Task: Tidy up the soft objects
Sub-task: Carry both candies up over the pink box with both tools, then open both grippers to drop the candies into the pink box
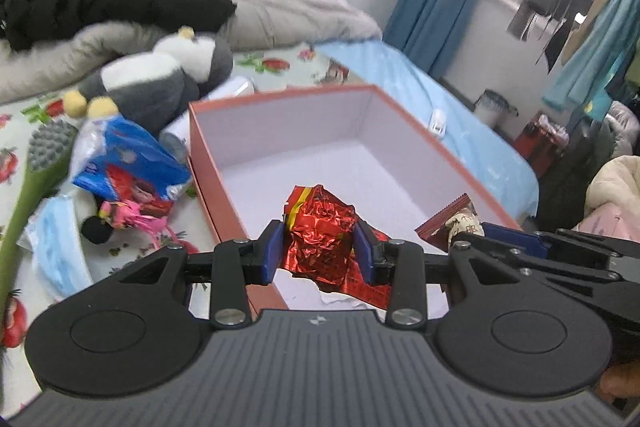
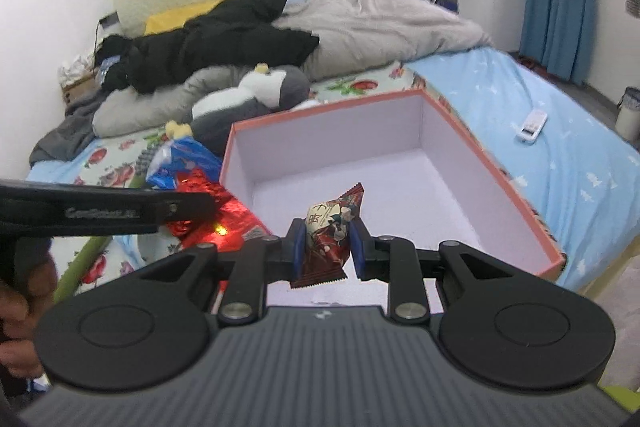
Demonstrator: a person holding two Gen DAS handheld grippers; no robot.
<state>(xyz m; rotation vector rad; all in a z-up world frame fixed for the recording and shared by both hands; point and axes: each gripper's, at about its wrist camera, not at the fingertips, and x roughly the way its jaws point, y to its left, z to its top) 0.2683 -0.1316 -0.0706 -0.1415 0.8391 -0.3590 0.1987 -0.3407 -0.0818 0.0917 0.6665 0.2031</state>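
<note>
Raised lettering is showing along the side of the left gripper [image 2: 192,211] in the right wrist view; it is too blurred to spell out for certain. A small dark-red snack packet [image 2: 326,239] is carrying a large printed character on its pale label, too small and creased to read. A blue plastic package [image 1: 132,163] is showing printing, none of it legible.
</note>
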